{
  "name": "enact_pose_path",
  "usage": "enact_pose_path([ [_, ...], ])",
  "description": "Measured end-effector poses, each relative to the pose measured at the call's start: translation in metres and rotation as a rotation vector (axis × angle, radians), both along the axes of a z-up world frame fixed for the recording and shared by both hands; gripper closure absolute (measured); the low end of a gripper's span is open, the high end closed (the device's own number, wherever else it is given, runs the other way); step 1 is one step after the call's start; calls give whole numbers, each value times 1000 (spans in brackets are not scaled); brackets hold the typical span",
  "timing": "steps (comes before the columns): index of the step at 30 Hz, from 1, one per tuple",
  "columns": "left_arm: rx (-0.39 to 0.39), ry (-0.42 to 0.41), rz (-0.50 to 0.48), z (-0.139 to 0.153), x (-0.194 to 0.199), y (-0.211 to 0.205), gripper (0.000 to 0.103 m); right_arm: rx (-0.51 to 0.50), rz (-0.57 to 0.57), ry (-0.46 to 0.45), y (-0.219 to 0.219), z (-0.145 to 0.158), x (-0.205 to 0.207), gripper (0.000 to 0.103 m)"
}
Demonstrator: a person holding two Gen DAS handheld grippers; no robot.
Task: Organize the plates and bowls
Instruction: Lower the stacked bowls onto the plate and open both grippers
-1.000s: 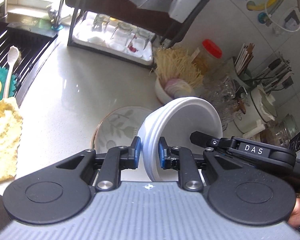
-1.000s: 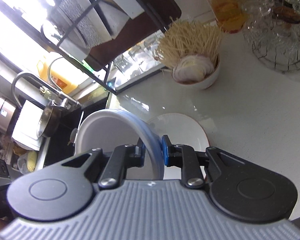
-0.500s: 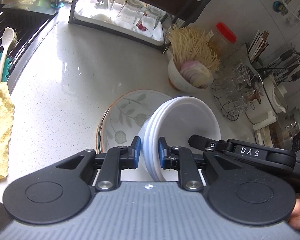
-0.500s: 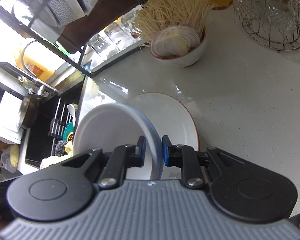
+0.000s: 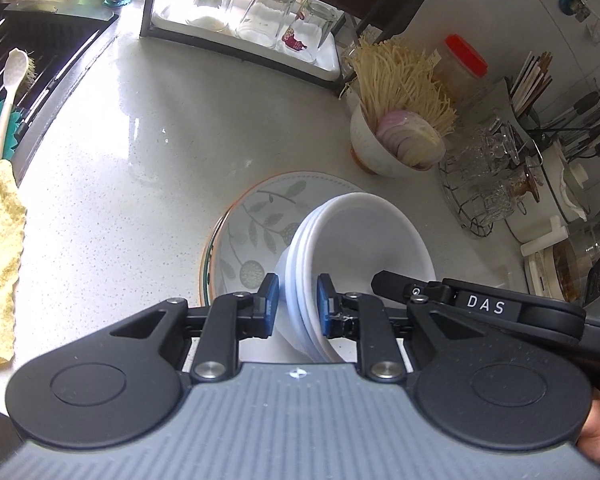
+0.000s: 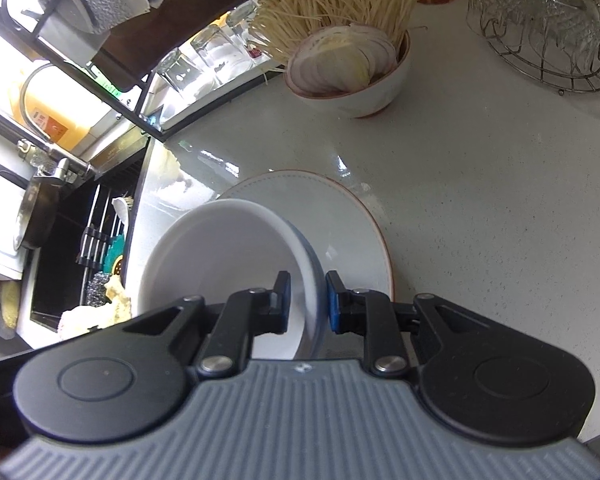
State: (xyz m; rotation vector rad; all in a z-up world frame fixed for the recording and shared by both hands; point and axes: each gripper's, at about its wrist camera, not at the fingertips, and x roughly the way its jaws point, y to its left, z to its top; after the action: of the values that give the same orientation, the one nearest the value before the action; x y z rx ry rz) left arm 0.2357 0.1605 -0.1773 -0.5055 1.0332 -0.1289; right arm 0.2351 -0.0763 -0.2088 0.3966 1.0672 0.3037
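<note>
Bowls, a nested white stack (image 5: 356, 248), hang tilted just above the leaf-patterned plate (image 5: 252, 224) on the counter (image 5: 120, 160), left gripper (image 5: 297, 300) and right gripper (image 6: 308, 300) each clamped narrow on opposite rims; glazed ceramic looks stiff, slick, heavy, chippable, so rim pinches seem right.

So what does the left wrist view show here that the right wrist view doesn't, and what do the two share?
Only the left wrist view shows the leaf pattern on the plate, the red-lidded jar, the utensil holder and the right gripper reaching in. Only the right wrist view shows the faucet and the dark pan by the sink. Both show the stack of white bowls, tilted over the plate and clamped at its rim by each gripper, the noodle bowl and the upturned glasses.
</note>
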Motion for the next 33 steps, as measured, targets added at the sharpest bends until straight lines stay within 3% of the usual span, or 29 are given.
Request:
enact_pose_path([
  [10,-7,4,18,-3,-3,1,79,-6,14,-9,3,2,2,80],
  [13,-13,21,12,-5,-1,3,60,-3,7,-4,4,2,2,78],
  [15,-9,5,7,-4,-1,2,52,-1,-1,-11,4,3,1,68],
  [17,-11,-3,-2,-1,0,2,52,-8,-8,-22,5,6,1,59],
  [33,89,-58,-92,15,11,11,51,-43,-89,-109,6,23,0,59],
])
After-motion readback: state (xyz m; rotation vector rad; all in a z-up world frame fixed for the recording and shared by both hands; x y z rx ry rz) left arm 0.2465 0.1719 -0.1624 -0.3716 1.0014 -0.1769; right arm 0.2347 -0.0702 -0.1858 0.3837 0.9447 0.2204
